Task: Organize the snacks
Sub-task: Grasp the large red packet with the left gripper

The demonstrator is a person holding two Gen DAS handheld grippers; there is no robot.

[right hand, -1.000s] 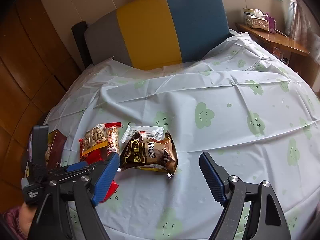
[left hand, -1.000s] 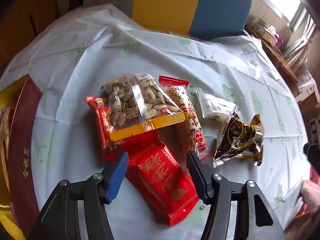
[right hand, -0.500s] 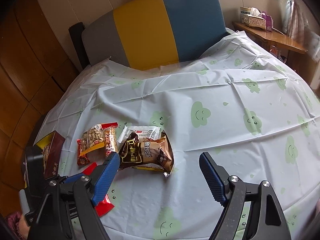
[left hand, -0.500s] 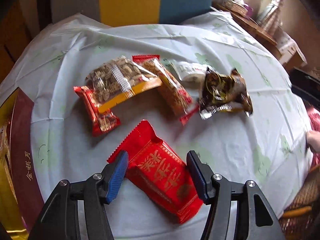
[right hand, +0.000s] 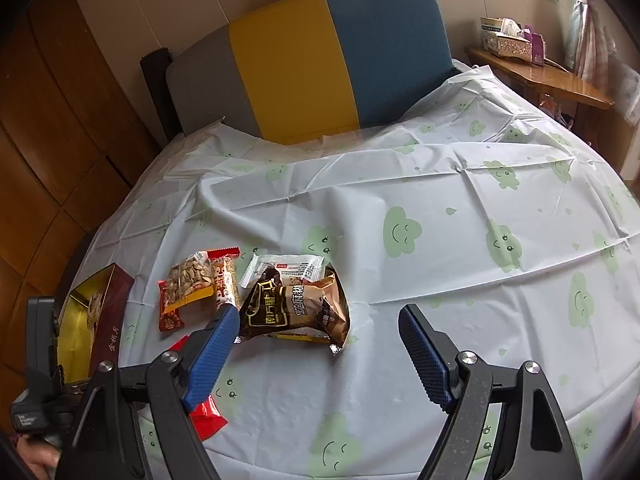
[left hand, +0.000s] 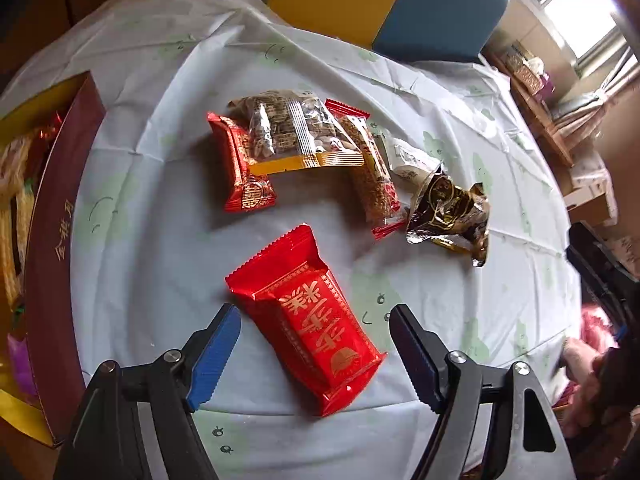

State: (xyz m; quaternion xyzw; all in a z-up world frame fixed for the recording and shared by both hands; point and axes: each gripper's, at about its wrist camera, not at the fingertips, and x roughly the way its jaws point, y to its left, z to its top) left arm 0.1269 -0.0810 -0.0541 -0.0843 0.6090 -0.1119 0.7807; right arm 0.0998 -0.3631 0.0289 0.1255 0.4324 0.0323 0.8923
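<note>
Left gripper (left hand: 314, 340) jaws just opened wide, releasing red packet (left hand: 310, 330), now lying free between them, apart from the snack pile (left hand: 304, 140).
Right gripper (right hand: 318, 346) open, empty; re-closing could drag the packet off the desk (left hand: 460, 288).

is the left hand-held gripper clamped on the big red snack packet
No, the left hand-held gripper stands open, its pads clear on both sides of the big red snack packet lying flat on the tablecloth.
</note>
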